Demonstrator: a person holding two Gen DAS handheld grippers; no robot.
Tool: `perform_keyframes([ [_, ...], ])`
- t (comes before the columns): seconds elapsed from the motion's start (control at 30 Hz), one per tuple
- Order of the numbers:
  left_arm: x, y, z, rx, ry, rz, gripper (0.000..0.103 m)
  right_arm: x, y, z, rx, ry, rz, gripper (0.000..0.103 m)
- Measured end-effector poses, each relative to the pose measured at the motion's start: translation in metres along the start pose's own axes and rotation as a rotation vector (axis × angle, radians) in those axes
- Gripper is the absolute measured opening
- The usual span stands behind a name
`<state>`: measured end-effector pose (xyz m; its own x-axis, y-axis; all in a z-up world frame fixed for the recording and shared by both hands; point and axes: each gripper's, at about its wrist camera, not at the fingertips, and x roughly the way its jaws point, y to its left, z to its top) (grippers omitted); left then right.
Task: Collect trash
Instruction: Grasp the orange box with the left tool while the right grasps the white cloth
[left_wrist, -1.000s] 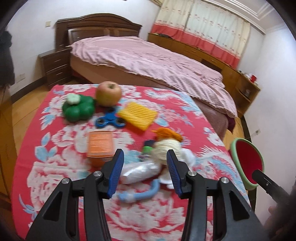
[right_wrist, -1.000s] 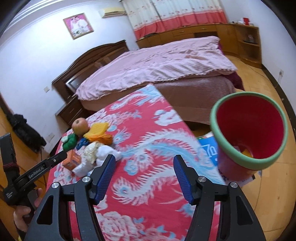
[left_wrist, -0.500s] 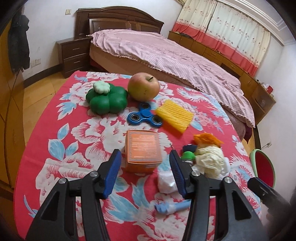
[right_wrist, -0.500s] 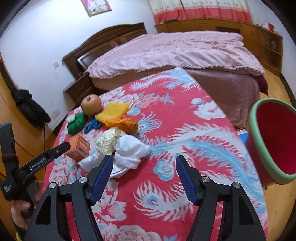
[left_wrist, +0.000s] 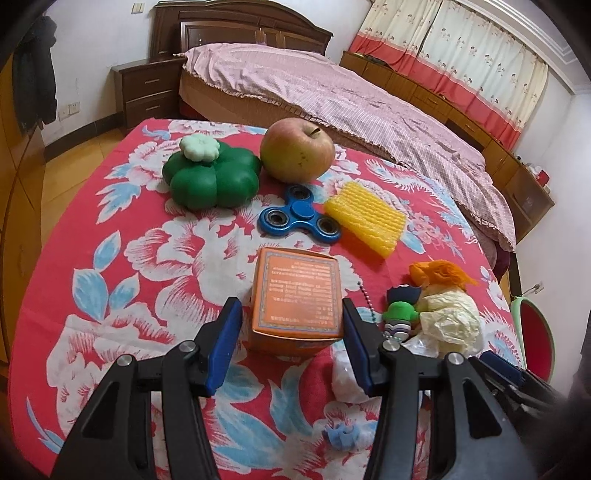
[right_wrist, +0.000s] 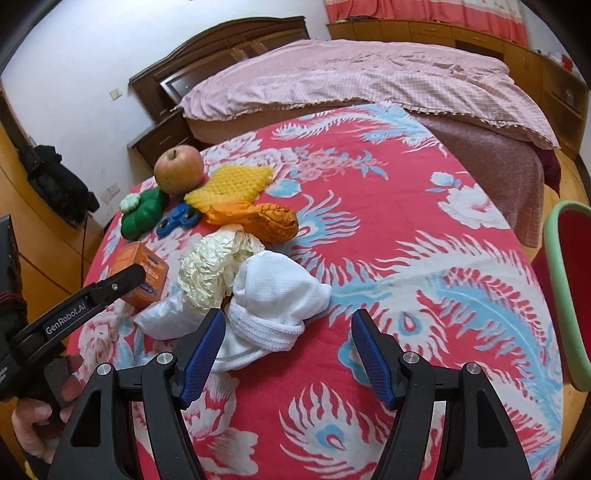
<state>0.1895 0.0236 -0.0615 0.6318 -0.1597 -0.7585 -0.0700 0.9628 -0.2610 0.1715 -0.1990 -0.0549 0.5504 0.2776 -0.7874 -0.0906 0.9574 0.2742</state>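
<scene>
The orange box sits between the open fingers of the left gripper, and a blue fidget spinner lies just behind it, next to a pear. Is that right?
Nearly. The fruit is an apple, not a pear; the left wrist view shows its round red-yellow shape. The rest holds: the orange box sits between the open fingers of the left gripper, with the blue fidget spinner just behind it.

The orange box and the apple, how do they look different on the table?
The orange box is flat-sided, printed with text, and sits between the open left gripper fingers; the apple is round, red-yellow with a stem, farther back beside the green toy. Both rest on the floral cloth.
</scene>
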Motion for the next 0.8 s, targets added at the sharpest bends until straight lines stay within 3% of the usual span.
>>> perform_keyframes([
  [0.4, 0.007, -0.001, -0.003, 0.005, 0.007, -0.031, 0.054, 0.006, 0.001, 0.001, -0.009, -0.012, 0.011, 0.071],
  [0.6, 0.005, -0.004, -0.004, 0.013, -0.007, -0.045, 0.053, 0.006, 0.003, -0.002, -0.020, -0.003, 0.035, 0.043],
  [0.8, -0.003, -0.004, -0.004, 0.014, -0.021, -0.054, 0.053, -0.001, 0.004, -0.004, -0.024, -0.019, 0.040, 0.036],
])
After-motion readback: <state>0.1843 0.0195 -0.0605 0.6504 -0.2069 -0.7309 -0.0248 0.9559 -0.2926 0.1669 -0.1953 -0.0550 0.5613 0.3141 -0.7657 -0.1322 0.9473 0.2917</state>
